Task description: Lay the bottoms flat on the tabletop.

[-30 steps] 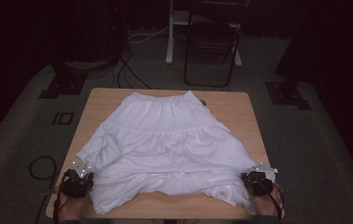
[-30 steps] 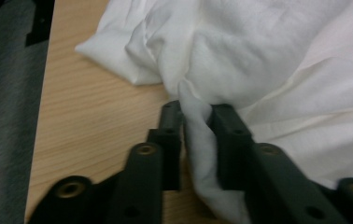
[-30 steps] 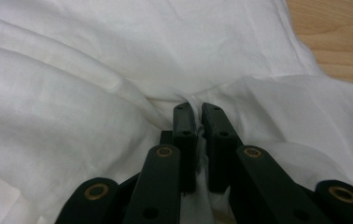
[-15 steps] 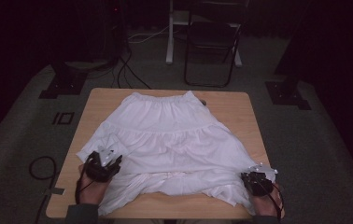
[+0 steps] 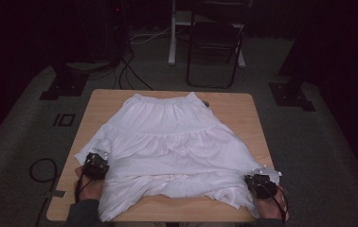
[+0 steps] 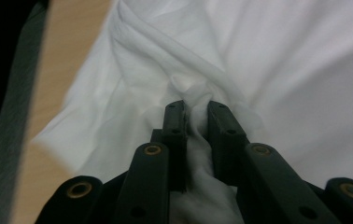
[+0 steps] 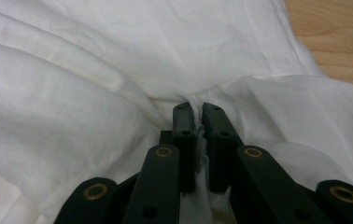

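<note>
Skirt: white skirt [image 5: 172, 142] lies spread flat on the wooden table [image 5: 243, 111], with the elastic waistband at the far side and the wide hem toward the person; it covers most of the tabletop.
Hem: the near edge is folded and wrinkled, and a thick fold runs across the cloth between the two grippers.
Left gripper: left gripper [image 6: 195, 108] sits at the near left part of the skirt; its jaws have just been closing, and they now pinch a bunch of the white cloth between them, with a small puff of cloth standing just beyond the tips.
Right gripper: right gripper [image 7: 197, 108] sits at the near right corner of the skirt, close to the table edge; its jaws are nearly together and clamp a thin fold of the cloth.
Hands: one hand [image 5: 89, 188] holds each gripper from the near edge of the table.
Behind the table: dark folding chair [image 5: 215, 42] stands on the grey floor.
</note>
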Available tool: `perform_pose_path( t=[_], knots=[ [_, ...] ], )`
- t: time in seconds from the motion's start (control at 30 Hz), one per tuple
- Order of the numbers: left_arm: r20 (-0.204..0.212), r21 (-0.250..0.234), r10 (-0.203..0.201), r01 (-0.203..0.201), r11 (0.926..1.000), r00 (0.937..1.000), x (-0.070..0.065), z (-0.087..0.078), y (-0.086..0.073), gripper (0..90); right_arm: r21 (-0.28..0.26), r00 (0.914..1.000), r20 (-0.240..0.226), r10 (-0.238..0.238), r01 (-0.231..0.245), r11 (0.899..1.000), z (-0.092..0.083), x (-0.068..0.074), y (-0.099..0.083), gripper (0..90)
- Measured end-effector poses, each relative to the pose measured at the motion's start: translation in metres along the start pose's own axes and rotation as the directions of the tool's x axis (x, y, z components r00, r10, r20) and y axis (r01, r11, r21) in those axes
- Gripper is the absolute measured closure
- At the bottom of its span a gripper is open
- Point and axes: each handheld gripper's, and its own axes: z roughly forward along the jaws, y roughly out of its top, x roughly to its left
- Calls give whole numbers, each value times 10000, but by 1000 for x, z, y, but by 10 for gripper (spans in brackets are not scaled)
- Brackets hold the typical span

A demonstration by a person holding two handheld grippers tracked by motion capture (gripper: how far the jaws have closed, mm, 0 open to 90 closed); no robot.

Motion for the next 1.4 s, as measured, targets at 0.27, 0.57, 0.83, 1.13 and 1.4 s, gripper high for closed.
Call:
perform_pose_path(
  t=[0.27,0.57,0.83,1.13,1.4],
  knots=[
    [-599,107,-595,602,9981,9964,34,-23,-34,791,146,10000,30,-60,60,9999,-3,-3,-1,843],
    [-1580,528,-904,998,9936,9833,47,-41,-59,778,272,10000,30,-39,38,9996,-7,-8,-5,840],
    [-1448,236,-1428,1477,9888,9791,54,-56,-68,683,425,9991,326,280,-294,9987,-15,-15,-13,837],
    [-544,-1564,-842,748,9849,9950,30,-84,-27,625,254,9987,508,25,-38,9997,-16,-9,-6,774],
    [490,-2144,178,-69,9767,9986,-4,-76,13,618,-557,9993,335,-142,160,9983,-23,0,13,755]
  ],
)
